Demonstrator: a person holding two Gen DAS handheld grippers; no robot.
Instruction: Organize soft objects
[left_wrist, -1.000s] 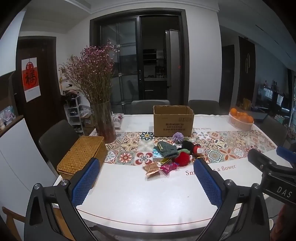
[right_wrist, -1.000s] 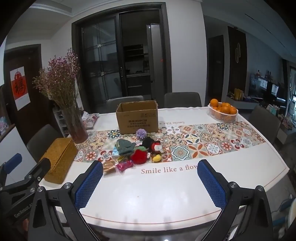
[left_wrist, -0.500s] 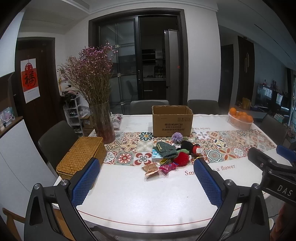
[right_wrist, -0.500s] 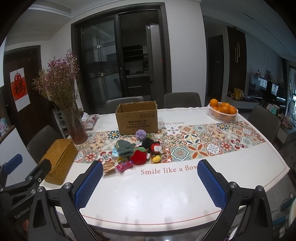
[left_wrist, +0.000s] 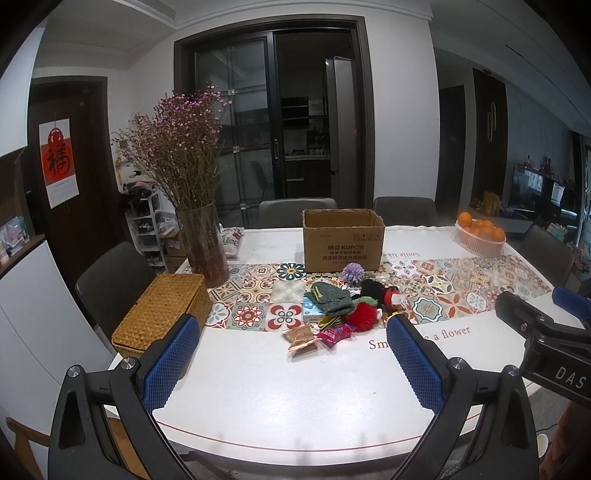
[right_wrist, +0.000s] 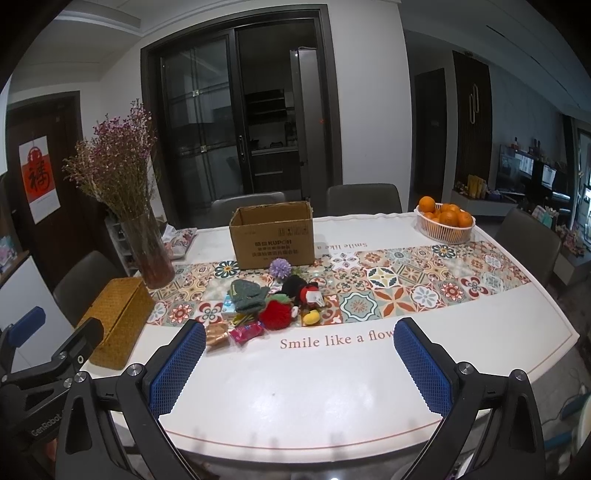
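Note:
A heap of small things lies mid-table on the patterned runner: a green knitted piece (left_wrist: 329, 298) (right_wrist: 248, 294), a red pompom (left_wrist: 365, 316) (right_wrist: 275, 314), a black and red plush (left_wrist: 384, 292) (right_wrist: 303, 290), a purple flower (left_wrist: 352, 272) (right_wrist: 278, 267), a yellow toy (right_wrist: 311, 316) and snack packets (left_wrist: 334, 335) (right_wrist: 246, 331). An open cardboard box (left_wrist: 342, 244) (right_wrist: 273, 234) stands behind the heap. My left gripper (left_wrist: 291, 360) and right gripper (right_wrist: 299, 363) are both open and empty, above the near table edge, well short of the heap.
A woven rattan box (left_wrist: 162, 312) (right_wrist: 117, 322) sits at the table's left edge. A glass vase of dried flowers (left_wrist: 205, 248) (right_wrist: 147, 246) stands behind it. A basket of oranges (left_wrist: 479, 236) (right_wrist: 444, 221) is at the back right. Chairs surround the table.
Both grippers have crept slightly forward towards the table. Nothing on the table has moved.

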